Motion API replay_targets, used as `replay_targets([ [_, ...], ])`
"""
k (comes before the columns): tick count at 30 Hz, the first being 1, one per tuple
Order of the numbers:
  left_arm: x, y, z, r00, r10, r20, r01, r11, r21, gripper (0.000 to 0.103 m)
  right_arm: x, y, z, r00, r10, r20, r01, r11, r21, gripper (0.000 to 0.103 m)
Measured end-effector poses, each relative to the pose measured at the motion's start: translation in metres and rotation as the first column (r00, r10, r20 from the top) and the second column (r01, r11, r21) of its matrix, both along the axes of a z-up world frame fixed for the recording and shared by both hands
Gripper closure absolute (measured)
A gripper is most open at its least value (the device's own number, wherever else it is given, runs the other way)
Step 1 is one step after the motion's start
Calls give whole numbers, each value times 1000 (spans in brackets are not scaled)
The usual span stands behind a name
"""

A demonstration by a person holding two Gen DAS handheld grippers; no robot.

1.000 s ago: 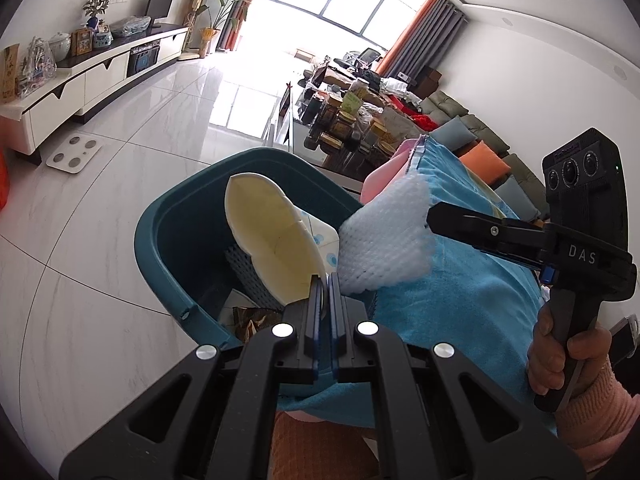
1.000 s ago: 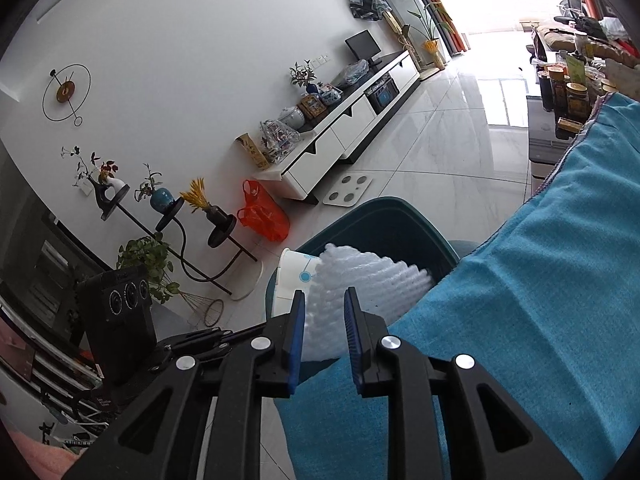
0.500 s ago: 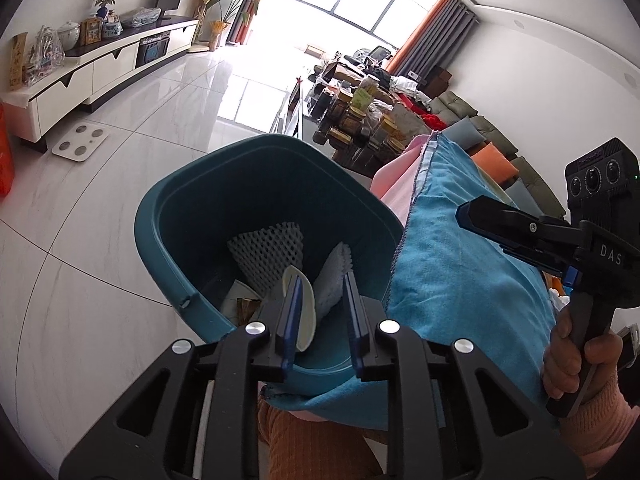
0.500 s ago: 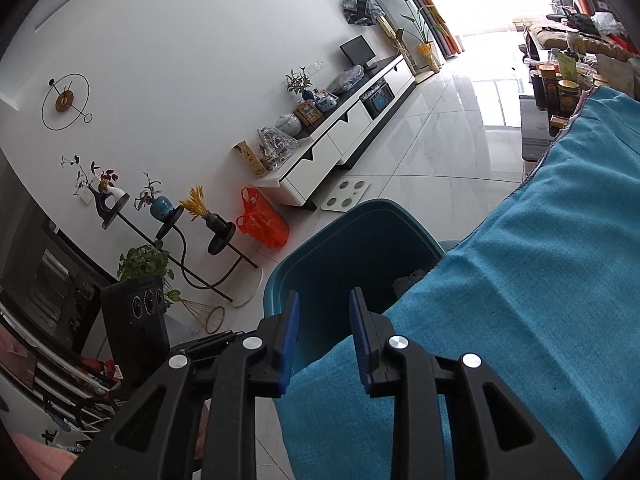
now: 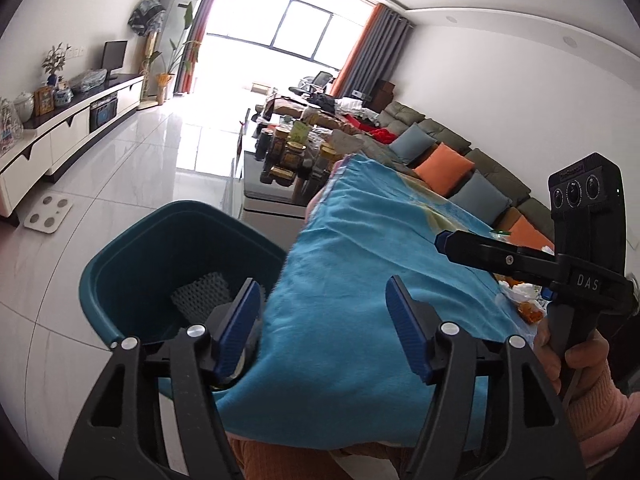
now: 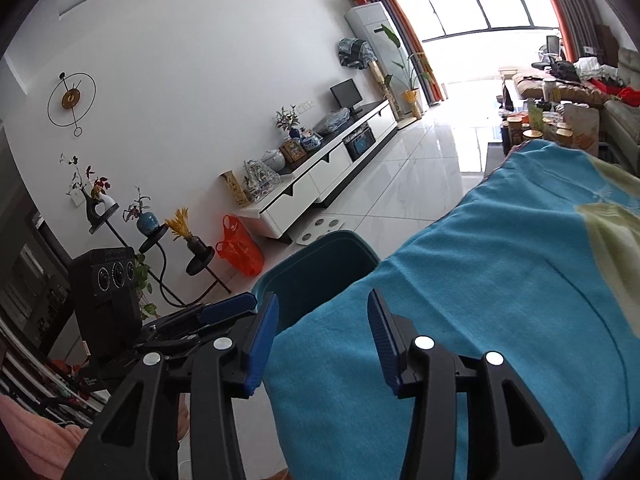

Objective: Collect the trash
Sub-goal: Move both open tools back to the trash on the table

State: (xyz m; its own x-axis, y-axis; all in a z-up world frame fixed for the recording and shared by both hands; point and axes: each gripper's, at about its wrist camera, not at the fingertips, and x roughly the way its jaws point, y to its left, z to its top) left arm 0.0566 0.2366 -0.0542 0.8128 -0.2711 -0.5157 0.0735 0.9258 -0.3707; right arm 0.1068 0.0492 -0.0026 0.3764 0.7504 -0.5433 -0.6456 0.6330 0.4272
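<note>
1 teal bin (image 5: 132,248), 1 blue cloth (image 5: 360,280), 2 orange cushions (image 5: 442,168), 1 foam net (image 5: 202,294)

My living room runs off toward a big window (image 5: 288,36) at the top of the frame, daylight glaring on the white tiled floor (image 5: 132,168). Orange and grey curtains (image 5: 376,48) hang beside it. At left, a low white cabinet (image 6: 320,176) stands along the white wall (image 6: 200,60), a round clock (image 6: 71,98) above. My grey sofa (image 5: 472,160) lines the right side, with orange and blue cushions.
</note>
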Motion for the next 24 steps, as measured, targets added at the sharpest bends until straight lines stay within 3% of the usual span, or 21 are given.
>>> replay_targets([
  [5,16,-49,5,993,-121,9,121,993,13,36,-6,-54,5,995,-95,23,96,995,-7,56],
  [11,32,-113,4,966,-260,0,260,965,28,36,-18,-115,13,970,-233,66,235,972,-17,56],
  [24,55,-225,0,881,-472,-34,473,879,63,36,-36,-247,11,851,-520,73,521,854,17,55],
])
